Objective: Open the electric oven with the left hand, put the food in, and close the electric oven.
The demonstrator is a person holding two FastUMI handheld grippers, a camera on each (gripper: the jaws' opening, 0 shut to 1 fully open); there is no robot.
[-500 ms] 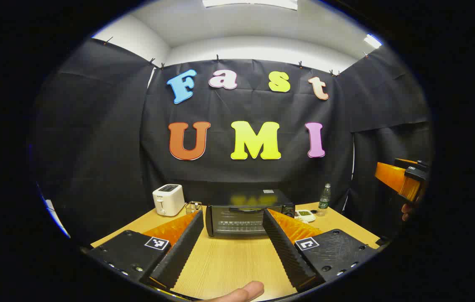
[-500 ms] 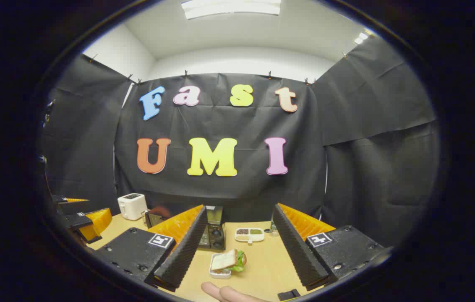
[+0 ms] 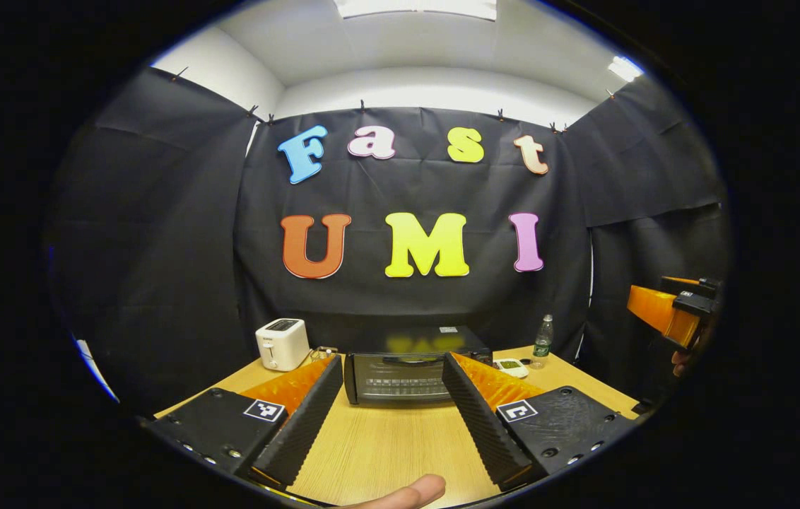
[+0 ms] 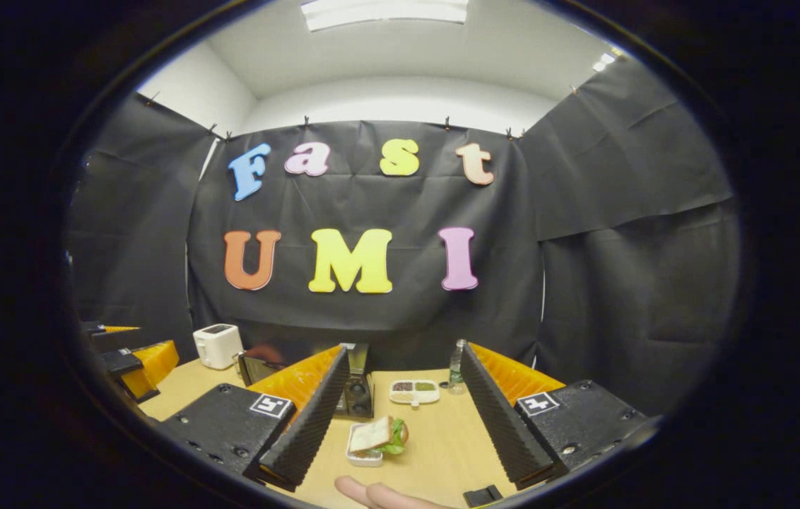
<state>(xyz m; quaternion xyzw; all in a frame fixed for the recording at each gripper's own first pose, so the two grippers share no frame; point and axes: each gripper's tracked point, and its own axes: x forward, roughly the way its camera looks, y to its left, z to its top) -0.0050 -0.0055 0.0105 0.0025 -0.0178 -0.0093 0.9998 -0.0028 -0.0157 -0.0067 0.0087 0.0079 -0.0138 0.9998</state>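
Observation:
The black electric oven (image 3: 403,373) stands at the back of the wooden table (image 3: 386,445) with its glass door closed. My left gripper (image 3: 391,362) is open, held in front of the oven and well short of it, with nothing between its fingers. A sandwich with green lettuce lies in a small white container (image 4: 374,440) on the table to the right of the oven (image 4: 356,392). My right gripper (image 4: 403,350) hovers open above and before the sandwich, apart from it. The right gripper (image 3: 674,311) also appears at the far right in the left gripper view.
A white toaster (image 3: 282,343) stands left of the oven, with a small wire rack beside it. A plastic bottle (image 4: 454,366) and a white divided dish (image 4: 414,392) sit behind the sandwich. A person's fingertip (image 3: 407,491) shows at the bottom edge. Black cloth walls enclose the table.
Both views shifted slightly: the oven sits a little lower in the left gripper view, the sandwich a little higher in the right gripper view. Both grippers stay open.

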